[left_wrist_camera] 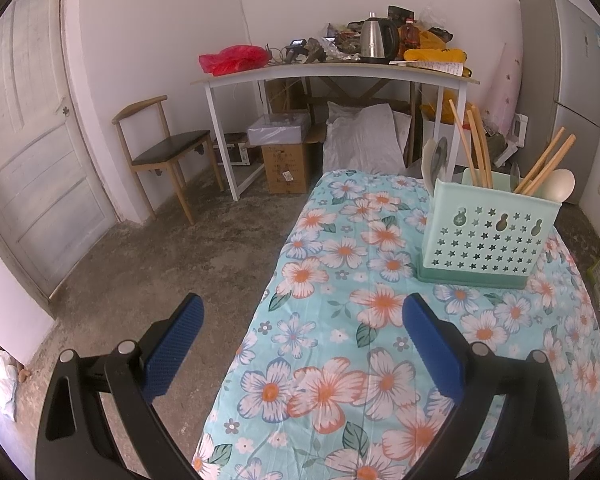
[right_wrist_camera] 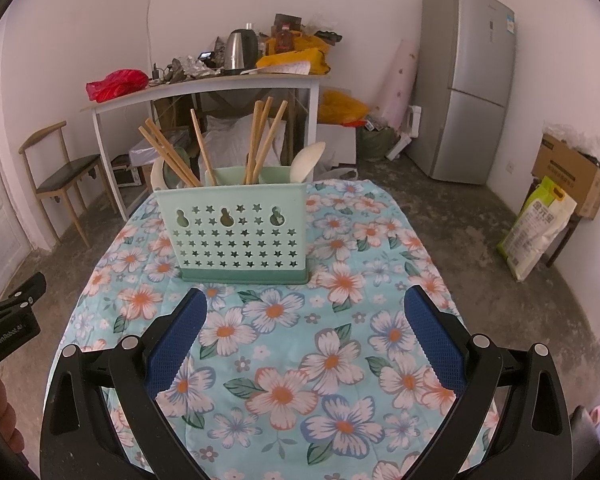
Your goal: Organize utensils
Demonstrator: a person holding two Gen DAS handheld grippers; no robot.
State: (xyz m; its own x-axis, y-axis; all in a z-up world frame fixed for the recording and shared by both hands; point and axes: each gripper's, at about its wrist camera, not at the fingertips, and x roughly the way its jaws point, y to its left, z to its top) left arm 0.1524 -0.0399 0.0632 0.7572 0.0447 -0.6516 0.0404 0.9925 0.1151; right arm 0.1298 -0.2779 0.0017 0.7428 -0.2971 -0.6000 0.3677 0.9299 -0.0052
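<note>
Blue-padded fingers come first in my listing: my right gripper (right_wrist_camera: 306, 332) spread wide, nothing between the pads; my left gripper (left_wrist_camera: 302, 336) likewise wide apart and empty, held over the table's left edge. Under both, a floral tablecloth (right_wrist_camera: 300, 360) in turquoise. Beyond, standing upright on the cloth, a mint utensil holder (right_wrist_camera: 232, 232) with star perforations. Contents: wooden chopsticks (right_wrist_camera: 260, 140) leaning in several compartments, a white spoon (right_wrist_camera: 308, 160) at its right end, more spoon heads at its left. Farther back, I note a white desk (right_wrist_camera: 204, 88) bearing a steel kettle (right_wrist_camera: 240, 50) and a grey refrigerator (right_wrist_camera: 468, 80).
</note>
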